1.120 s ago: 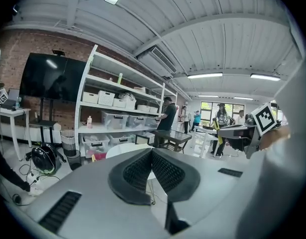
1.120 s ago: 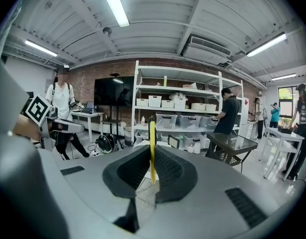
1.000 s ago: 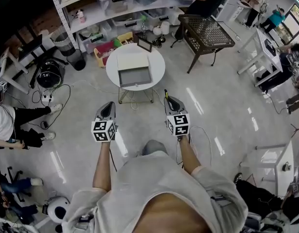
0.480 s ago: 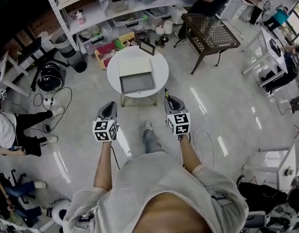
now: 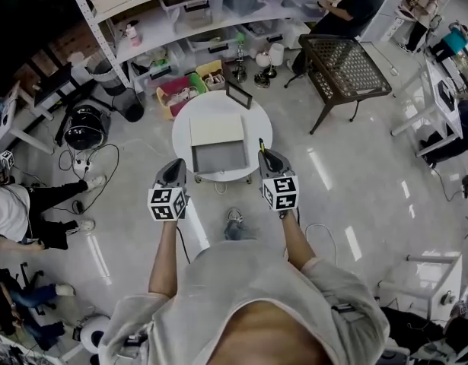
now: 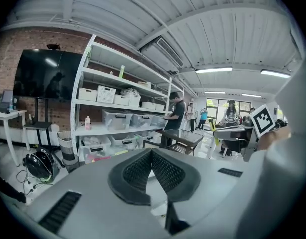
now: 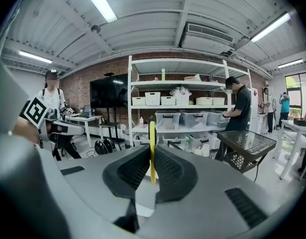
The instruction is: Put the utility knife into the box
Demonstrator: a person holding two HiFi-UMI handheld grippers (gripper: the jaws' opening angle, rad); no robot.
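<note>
Two: left hand-held gripper (image 5: 171,163), right hand-held gripper (image 5: 266,155). One utility knife (image 7: 152,143). One box (image 5: 218,157). One counter (image 5: 253,117).

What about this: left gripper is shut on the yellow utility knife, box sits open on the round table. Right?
No: the right gripper is shut on the yellow utility knife, per the right gripper view; the left gripper holds nothing. The box sits open on the round table.

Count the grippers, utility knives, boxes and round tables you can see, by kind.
Grippers: 2, left gripper and right gripper
Utility knife: 1, clamped in the right gripper
Box: 1
Round table: 1
Total: 5
</note>
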